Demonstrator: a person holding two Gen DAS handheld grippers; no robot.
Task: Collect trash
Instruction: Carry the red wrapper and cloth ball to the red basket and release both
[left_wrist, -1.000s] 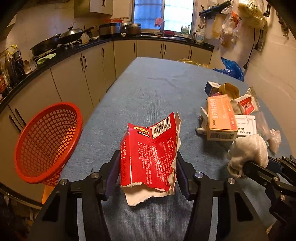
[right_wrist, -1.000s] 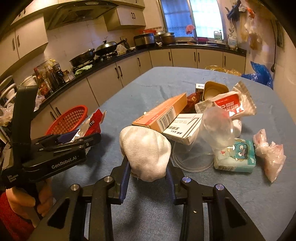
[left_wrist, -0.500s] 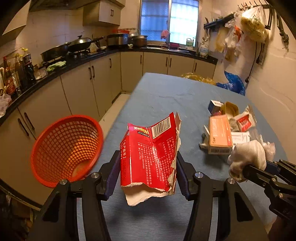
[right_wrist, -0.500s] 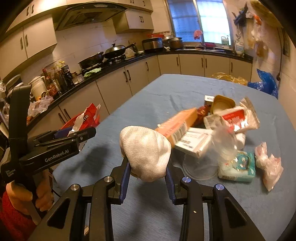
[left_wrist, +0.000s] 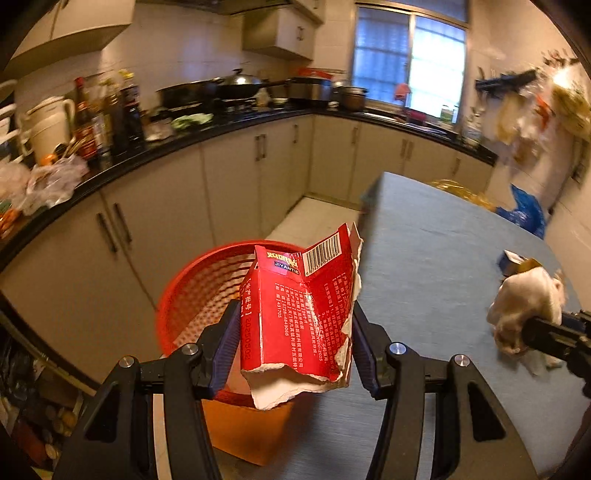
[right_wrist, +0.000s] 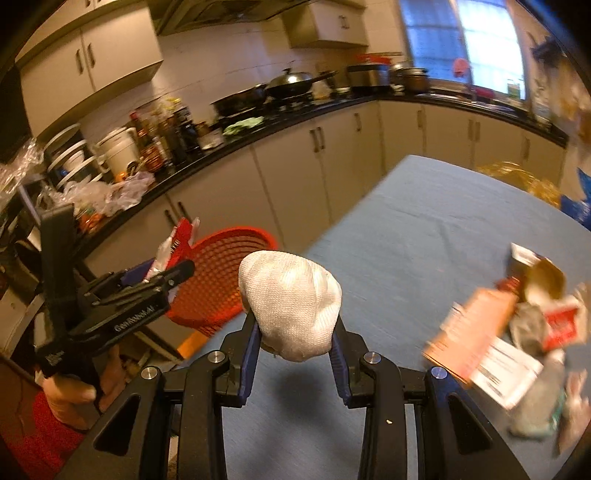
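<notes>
Left gripper (left_wrist: 293, 332) is clamping torn red carton (left_wrist: 299, 314), right gripper (right_wrist: 295, 332) is clamping white wad (right_wrist: 290, 302); both nearing red basket (left_wrist: 192, 291), pile (right_wrist: 517, 339) is remaining.

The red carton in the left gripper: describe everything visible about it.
The red carton is a torn, flattened piece of thin cardboard, glossy red outside with white print, a barcode near its top edge and ragged white torn edges along the bottom and right side. It stands roughly upright, creased down the middle, clamped between the two pads of the left gripper, in the air in front of the red basket beside the table. In the right wrist view only a sliver shows. Nothing else touches it.
</notes>
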